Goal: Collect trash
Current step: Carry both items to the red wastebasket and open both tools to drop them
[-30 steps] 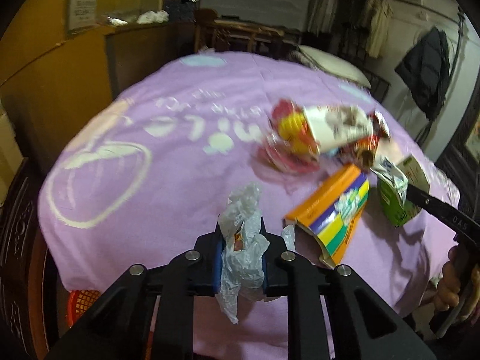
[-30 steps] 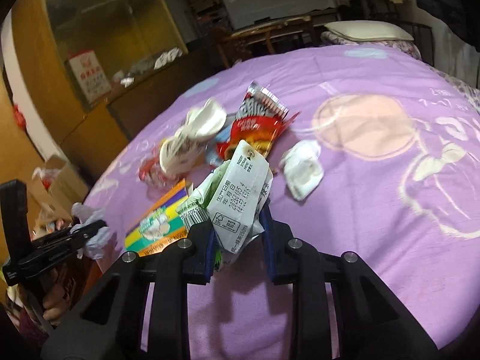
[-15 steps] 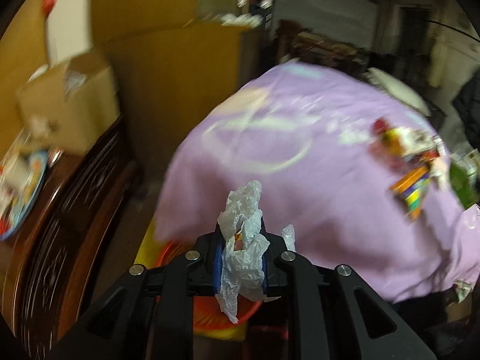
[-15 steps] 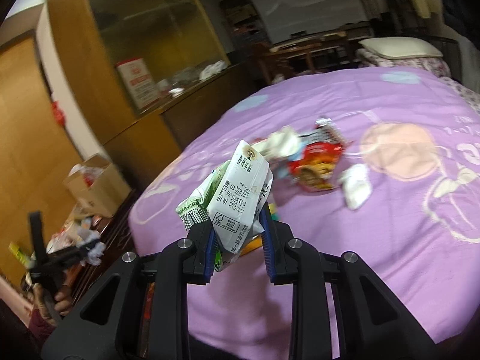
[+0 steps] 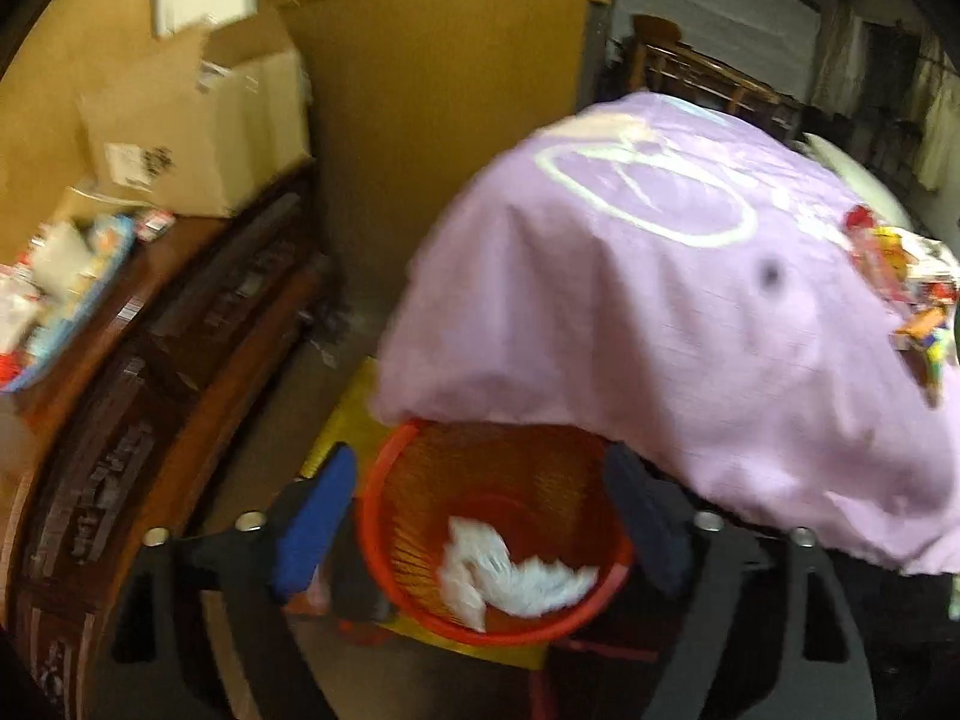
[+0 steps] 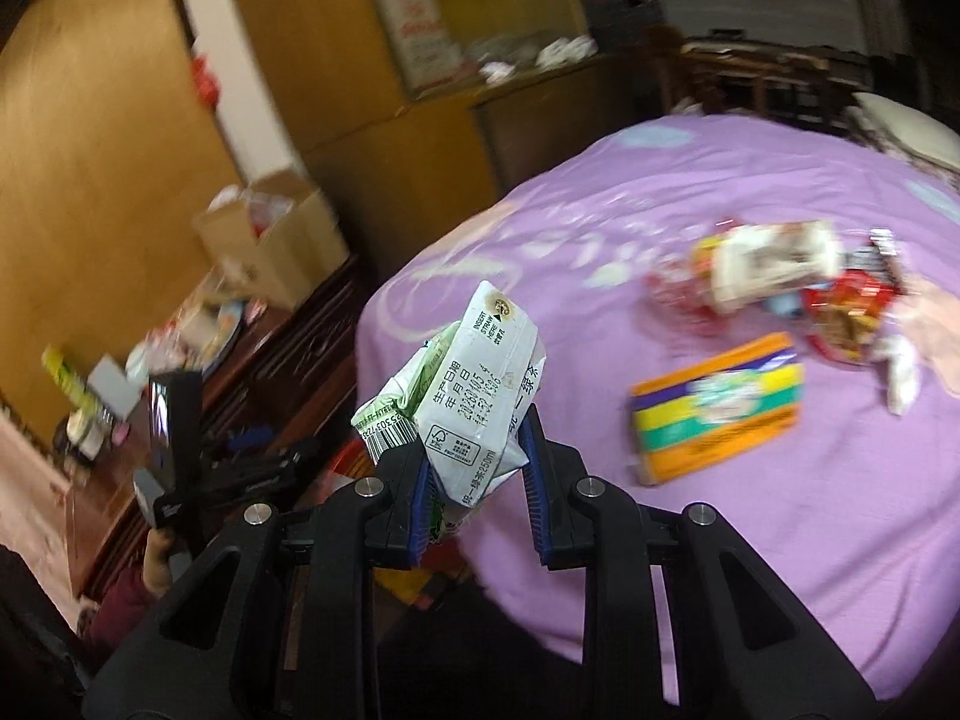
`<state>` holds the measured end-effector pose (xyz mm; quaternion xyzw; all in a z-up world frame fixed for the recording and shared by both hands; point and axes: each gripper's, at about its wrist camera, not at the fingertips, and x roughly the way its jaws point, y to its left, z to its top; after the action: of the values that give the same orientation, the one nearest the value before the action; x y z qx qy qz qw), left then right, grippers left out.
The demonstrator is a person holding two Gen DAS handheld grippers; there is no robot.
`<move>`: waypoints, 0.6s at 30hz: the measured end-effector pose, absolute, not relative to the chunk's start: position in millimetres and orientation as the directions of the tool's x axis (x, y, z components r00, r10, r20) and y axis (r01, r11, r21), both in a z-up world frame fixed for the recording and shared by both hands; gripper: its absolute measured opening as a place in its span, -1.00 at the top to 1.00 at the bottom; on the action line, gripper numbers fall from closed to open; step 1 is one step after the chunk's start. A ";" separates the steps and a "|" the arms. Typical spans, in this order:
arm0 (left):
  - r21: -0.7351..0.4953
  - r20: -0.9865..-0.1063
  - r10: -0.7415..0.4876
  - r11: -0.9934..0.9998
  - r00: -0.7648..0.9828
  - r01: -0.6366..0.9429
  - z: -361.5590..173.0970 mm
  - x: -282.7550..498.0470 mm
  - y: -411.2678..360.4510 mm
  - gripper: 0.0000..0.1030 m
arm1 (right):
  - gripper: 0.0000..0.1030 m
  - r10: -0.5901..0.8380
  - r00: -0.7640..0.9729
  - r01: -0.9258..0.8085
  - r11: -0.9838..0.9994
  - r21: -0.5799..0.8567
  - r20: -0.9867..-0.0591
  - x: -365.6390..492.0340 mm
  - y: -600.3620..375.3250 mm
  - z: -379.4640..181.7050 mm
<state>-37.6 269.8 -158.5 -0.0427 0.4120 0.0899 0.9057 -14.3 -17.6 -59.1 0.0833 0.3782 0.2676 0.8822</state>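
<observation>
My left gripper [image 5: 480, 522] is open and empty, right above a red mesh waste basket [image 5: 384, 516] on the floor beside the table. A crumpled white plastic wrapper [image 5: 510, 579] lies inside the basket. My right gripper [image 6: 474, 480] is shut on a crushed green and white drink carton [image 6: 474, 396] and holds it in the air over the table's left edge. The left gripper also shows in the right wrist view [image 6: 240, 468], low at the left. More trash lies on the purple tablecloth [image 6: 720, 540]: an orange and purple box [image 6: 720, 414], snack wrappers [image 6: 774, 270] and a white crumpled paper [image 6: 900, 372].
A dark wooden sideboard [image 5: 150, 390] stands left of the basket, with a cardboard box [image 5: 198, 132] and clutter on top. Wooden wall panels [image 5: 450, 120] stand behind. A yellow mat [image 5: 348, 414] lies under the basket. Chairs [image 6: 750, 72] stand at the far side.
My left gripper swung down from the table to the red basket, opened, and the white plastic wrapper dropped in. My right gripper carried the carton leftward off the table toward the basket.
</observation>
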 end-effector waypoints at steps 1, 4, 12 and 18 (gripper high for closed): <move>0.021 -0.744 0.160 0.976 0.649 -0.216 -157.8 -42.4 273.2 -0.70 | 0.47 0.543 0.544 -0.429 0.835 0.344 -0.640 -11.6 -4.6 -62.6; 0.072 -0.723 0.239 0.959 0.648 -0.274 -157.5 -47.6 285.4 -0.76 | 0.46 0.548 0.480 -0.482 0.817 0.316 -0.685 -5.2 31.2 -72.0; 0.141 -0.697 0.366 0.913 0.617 -0.383 -164.7 -63.5 317.6 -0.80 | 0.45 0.561 0.317 -0.623 0.731 0.278 -0.765 10.7 123.8 -100.4; 0.133 -0.709 0.387 0.894 0.589 -0.428 -174.4 -67.0 341.1 -0.84 | 0.24 0.528 0.254 -0.657 0.709 0.256 -0.810 24.8 170.7 -122.0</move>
<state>-67.0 341.1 -174.4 -0.0257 0.3914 0.2286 0.8910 24.8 170.7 -122.0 -0.0670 0.4813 0.3756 0.7891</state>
